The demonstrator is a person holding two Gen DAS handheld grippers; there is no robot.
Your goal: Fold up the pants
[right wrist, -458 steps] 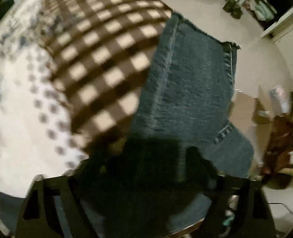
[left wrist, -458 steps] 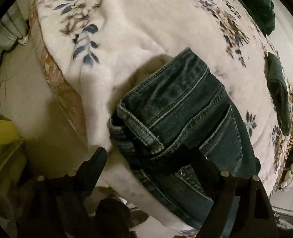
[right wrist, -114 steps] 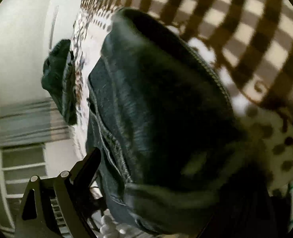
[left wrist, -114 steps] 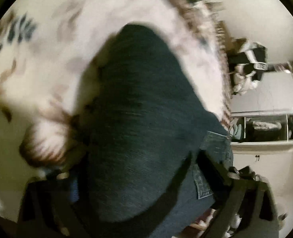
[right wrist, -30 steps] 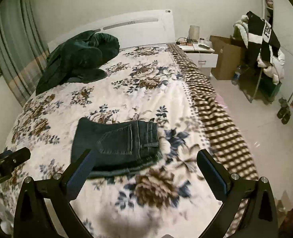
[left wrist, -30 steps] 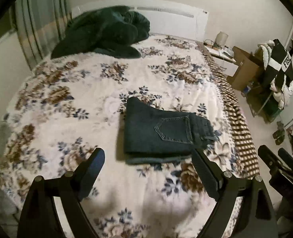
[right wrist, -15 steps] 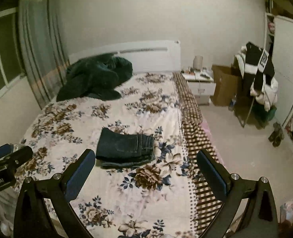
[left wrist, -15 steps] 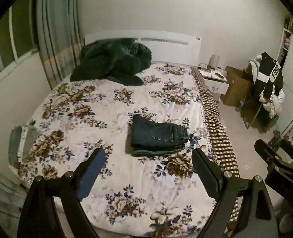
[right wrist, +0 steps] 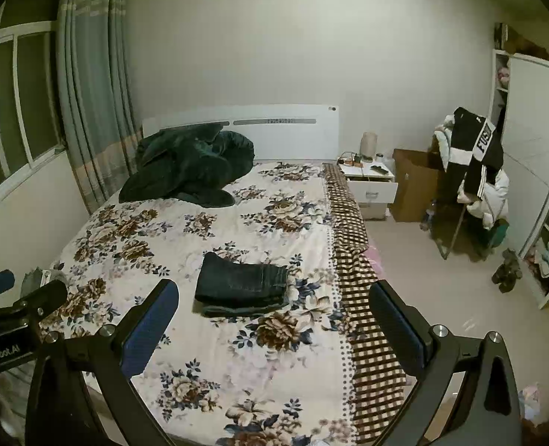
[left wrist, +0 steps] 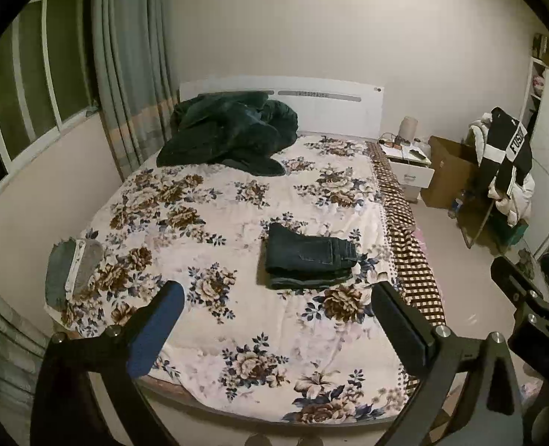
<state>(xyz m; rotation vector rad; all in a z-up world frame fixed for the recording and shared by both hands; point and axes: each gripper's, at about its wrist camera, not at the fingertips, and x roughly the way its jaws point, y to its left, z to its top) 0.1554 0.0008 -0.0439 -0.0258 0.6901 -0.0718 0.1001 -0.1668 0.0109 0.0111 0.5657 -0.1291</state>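
Note:
The dark blue jeans [left wrist: 309,256] lie folded in a compact rectangle on the floral bed cover [left wrist: 215,223], right of the bed's middle; they also show in the right wrist view [right wrist: 241,285]. My left gripper [left wrist: 276,319] is open and empty, held well back from the bed's foot. My right gripper [right wrist: 274,319] is open and empty too, also far from the jeans. Each gripper shows at the edge of the other's view.
A dark green blanket [left wrist: 229,133] is heaped by the white headboard [left wrist: 330,107]. A grey folded cloth [left wrist: 71,271] lies at the bed's left edge. A nightstand [right wrist: 371,182], cardboard box [right wrist: 415,182] and clothes rack [right wrist: 475,171] stand at the right. Curtains [left wrist: 125,74] hang at the left.
Both grippers have pulled back and up from the bed, so the folded jeans look smaller and the whole room shows. The jeans have not moved.

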